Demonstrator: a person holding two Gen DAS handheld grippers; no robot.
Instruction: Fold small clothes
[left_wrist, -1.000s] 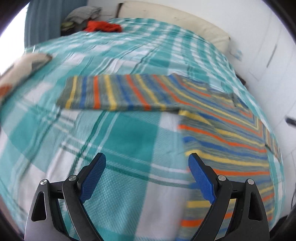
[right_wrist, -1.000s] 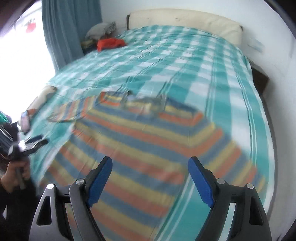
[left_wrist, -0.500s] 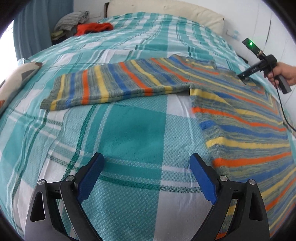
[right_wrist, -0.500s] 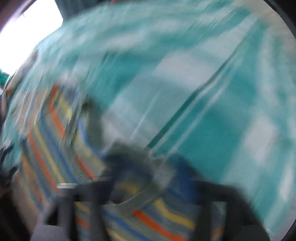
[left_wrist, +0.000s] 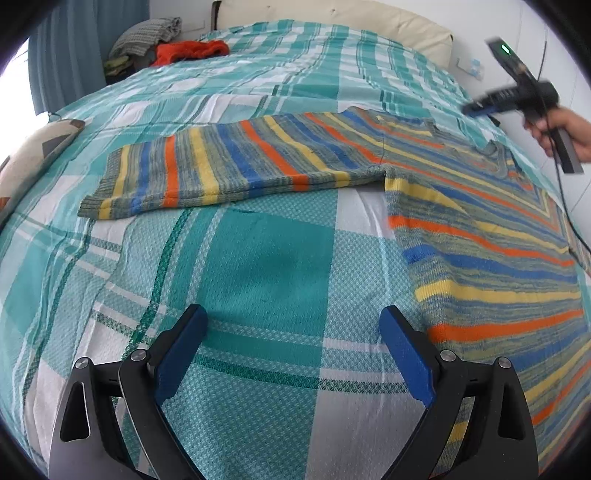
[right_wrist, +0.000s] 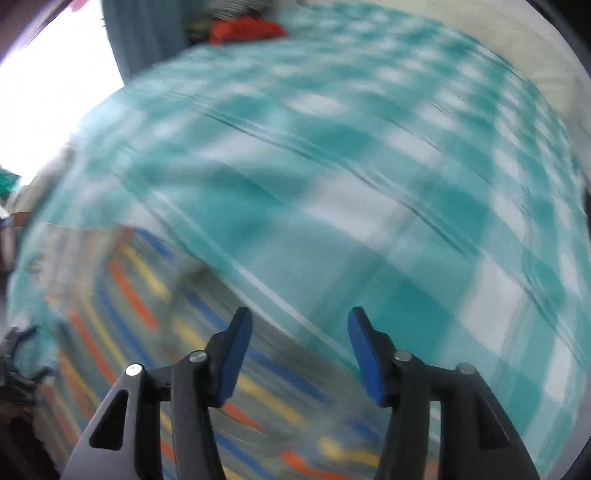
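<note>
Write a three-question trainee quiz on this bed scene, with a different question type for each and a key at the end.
1. True or false: the left gripper is clamped on the striped knit sweater.
2. Multiple choice: the sweater's outstretched sleeve lies (A) folded across the chest, (B) flat on the teal checked bedspread, (C) hanging off the bed.
3. Fill in: the crumpled cloth at the far corner of the bed is ____ in colour.

Key: 1. False: its jaws are open over bare bedspread. 2. B. 3. Orange-red.
</note>
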